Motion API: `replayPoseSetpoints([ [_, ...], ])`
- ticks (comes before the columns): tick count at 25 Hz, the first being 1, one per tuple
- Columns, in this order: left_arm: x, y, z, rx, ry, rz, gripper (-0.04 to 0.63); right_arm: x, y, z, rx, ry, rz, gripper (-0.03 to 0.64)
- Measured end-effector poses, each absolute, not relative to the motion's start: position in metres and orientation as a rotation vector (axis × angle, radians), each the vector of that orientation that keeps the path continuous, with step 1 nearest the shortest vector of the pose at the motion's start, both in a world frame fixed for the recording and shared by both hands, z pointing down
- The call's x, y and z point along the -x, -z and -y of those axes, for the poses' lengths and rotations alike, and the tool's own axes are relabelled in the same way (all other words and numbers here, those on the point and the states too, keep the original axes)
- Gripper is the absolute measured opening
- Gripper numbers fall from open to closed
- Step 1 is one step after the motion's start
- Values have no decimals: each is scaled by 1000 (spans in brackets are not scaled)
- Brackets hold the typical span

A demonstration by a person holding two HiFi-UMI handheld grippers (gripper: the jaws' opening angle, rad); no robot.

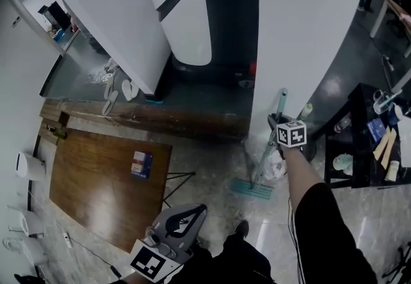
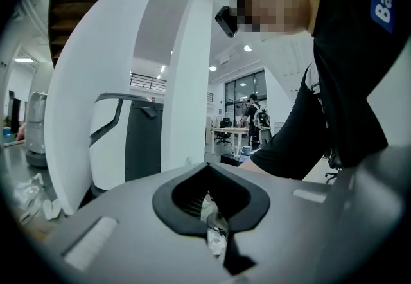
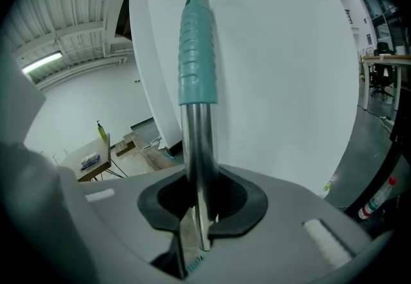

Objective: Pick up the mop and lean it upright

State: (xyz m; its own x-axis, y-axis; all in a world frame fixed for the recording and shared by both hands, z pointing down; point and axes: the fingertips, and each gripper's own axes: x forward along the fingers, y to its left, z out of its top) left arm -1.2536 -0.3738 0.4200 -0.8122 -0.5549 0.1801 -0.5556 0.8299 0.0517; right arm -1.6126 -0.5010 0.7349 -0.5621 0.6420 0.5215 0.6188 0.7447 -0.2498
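Note:
The mop stands nearly upright in front of a white curved wall (image 1: 302, 32). Its steel shaft (image 1: 268, 148) rises from a teal mop head (image 1: 252, 189) lying flat on the floor. My right gripper (image 1: 280, 123) is shut on the shaft just below the teal ribbed handgrip (image 3: 196, 64). In the right gripper view the shaft (image 3: 198, 148) passes straight up between the jaws of the right gripper (image 3: 200, 212), with the wall close behind. My left gripper (image 1: 186, 215) hangs low by the person's legs, jaws together and empty; the left gripper (image 2: 215, 212) faces away from the mop.
A wooden table (image 1: 103, 180) with a small blue box (image 1: 141, 164) stands on the left. A black shelf cart (image 1: 363, 141) with bottles is at the right. A white machine (image 1: 186, 6) sits between wall panels beyond a wooden step (image 1: 160, 115). Slippers (image 1: 119, 93) lie there.

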Motion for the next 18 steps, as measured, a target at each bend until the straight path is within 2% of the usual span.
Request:
replayPoseSetpoints([
  [6,1250,-420,376,-859,13,2811,18,1616,-739,503,897,-60,2341,73],
  [7,1249,-420,376,-857,13,2811,18,1616,-741,503,881,-63,2334,118],
  [8,1248,-420,376,-855,11,2811,18,1615,-743,503,865,-67,2324,195],
  [10,1247,-419,376,-853,4,2812,18,1613,-748,504,837,-70,2303,278],
  [15,1244,-418,377,-862,12,2814,18,1606,-756,514,778,-45,2287,393],
  [18,1243,-418,380,-882,15,2814,18,1597,-755,527,745,-29,2288,423],
])
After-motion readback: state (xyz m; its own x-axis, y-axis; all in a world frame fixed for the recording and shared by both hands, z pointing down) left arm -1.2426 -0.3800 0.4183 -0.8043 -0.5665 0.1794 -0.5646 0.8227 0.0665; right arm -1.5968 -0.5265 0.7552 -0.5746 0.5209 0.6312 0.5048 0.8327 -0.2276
